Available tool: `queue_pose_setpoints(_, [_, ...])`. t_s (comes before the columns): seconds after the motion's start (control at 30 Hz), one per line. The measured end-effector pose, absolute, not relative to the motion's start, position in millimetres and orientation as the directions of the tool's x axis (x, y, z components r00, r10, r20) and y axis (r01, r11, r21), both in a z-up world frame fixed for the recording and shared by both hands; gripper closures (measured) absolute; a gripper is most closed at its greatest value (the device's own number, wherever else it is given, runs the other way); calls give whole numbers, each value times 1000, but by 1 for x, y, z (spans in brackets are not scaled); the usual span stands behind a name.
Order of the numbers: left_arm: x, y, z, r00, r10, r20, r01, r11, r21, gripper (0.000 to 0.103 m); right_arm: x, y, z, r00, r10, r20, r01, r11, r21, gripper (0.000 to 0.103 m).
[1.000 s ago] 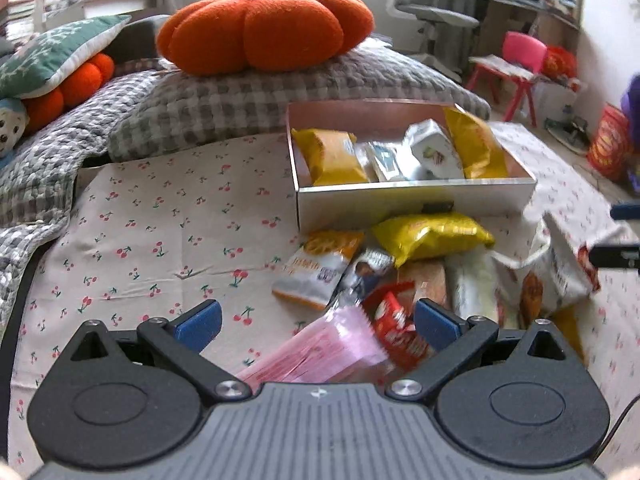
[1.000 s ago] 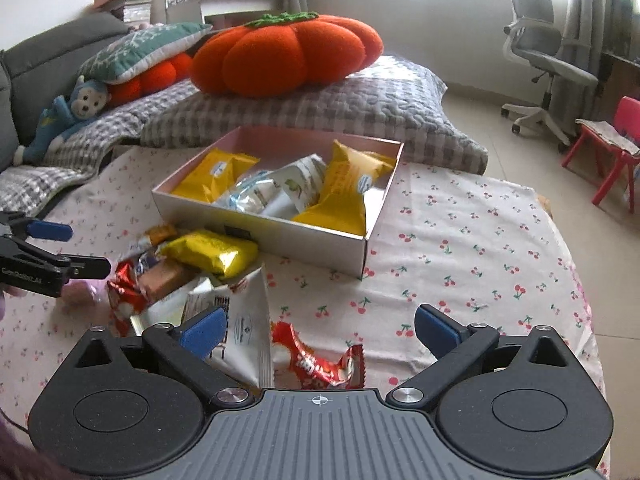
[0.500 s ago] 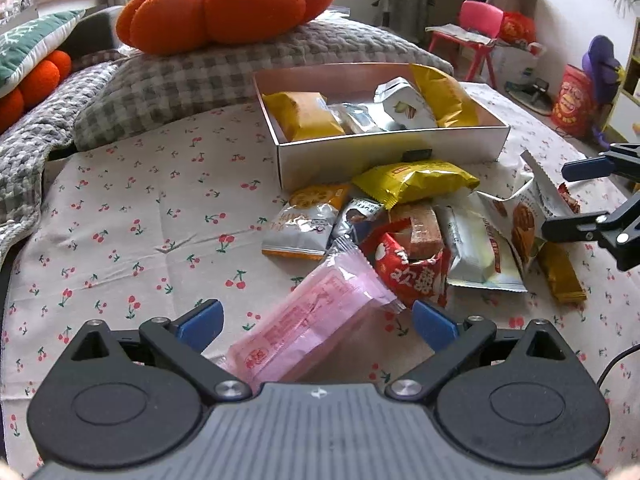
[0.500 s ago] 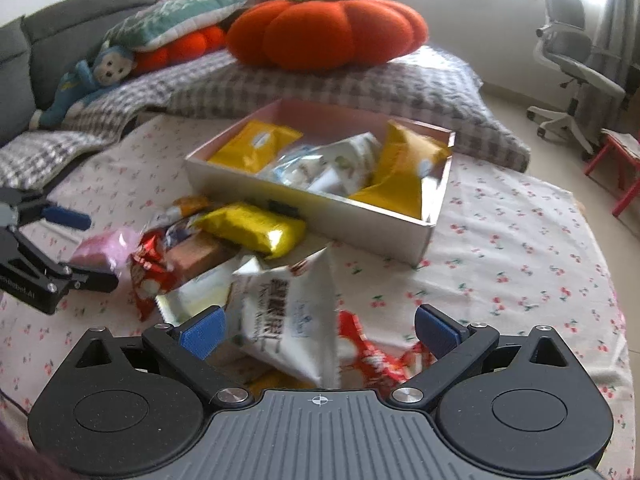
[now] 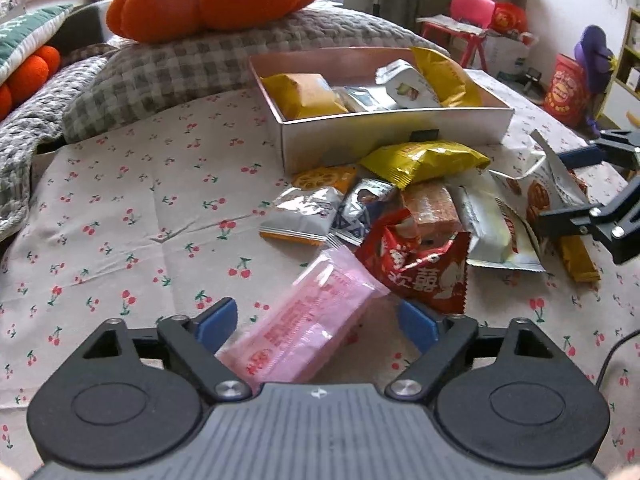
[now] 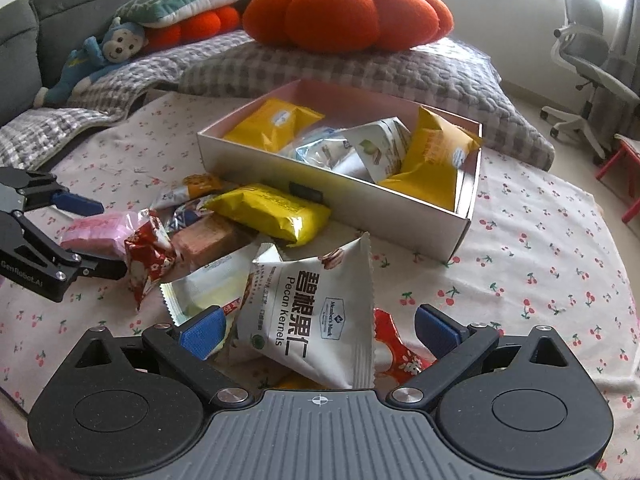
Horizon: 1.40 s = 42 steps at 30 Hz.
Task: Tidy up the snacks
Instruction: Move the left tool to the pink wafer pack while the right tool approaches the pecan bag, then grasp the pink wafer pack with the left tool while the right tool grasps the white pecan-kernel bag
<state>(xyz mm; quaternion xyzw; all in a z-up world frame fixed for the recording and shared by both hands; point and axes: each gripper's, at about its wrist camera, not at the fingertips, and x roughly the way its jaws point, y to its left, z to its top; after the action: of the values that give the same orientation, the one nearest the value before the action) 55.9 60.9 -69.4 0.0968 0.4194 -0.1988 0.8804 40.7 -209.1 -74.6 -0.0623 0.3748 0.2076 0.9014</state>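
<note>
both tools set around snack packets

the left tool (image 5: 316,320) has just been closing; its jaws stand apart around the pink packet (image 5: 308,328), pads not yet pressing. the right tool (image 6: 318,326) is spread wide around the white pecan packet (image 6: 320,320). both packets lie in the snack pile on the cherry-print cloth (image 5: 120,220), just before the open box (image 6: 340,196) of snacks

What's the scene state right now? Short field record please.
surface: cherry-print cloth
box: open box, snacks already inside
loose pile: snack packets in front of the box
left hand-held gripper: jaws just closing around pink packet, pads not yet pressing
right hand-held gripper: open around pecan kernels bag
</note>
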Motion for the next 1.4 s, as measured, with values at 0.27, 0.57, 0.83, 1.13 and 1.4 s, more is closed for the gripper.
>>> queue_pose_setpoints(0.27, [55, 60, -69, 515, -263, -816, 446, 895, -7, 29, 47, -212, -80, 611, 335, -717, -402, 912, 83, 2])
queue_pose_setpoints(0.57, [53, 61, -63, 497, -234, -836, 406, 914, -15, 50, 50, -218, -76, 605, 370, -705, -379, 913, 154, 6])
queue_pose_setpoints(0.83, [57, 59, -59, 481, -196, -855, 329, 944, -31, 72, 53, -212, -75, 597, 380, -707, -393, 906, 155, 33])
queue_pose_setpoints(1.13, [56, 58, -51, 492, -178, -852, 247, 967, -60, 73, 55, -205, -68, 583, 368, -724, -380, 911, 157, 55])
queue_pose_setpoints(1.4, [58, 50, -37, 519, -192, -833, 248, 966, -68, 73, 58, -209, -61, 575, 362, -734, -362, 917, 170, 63])
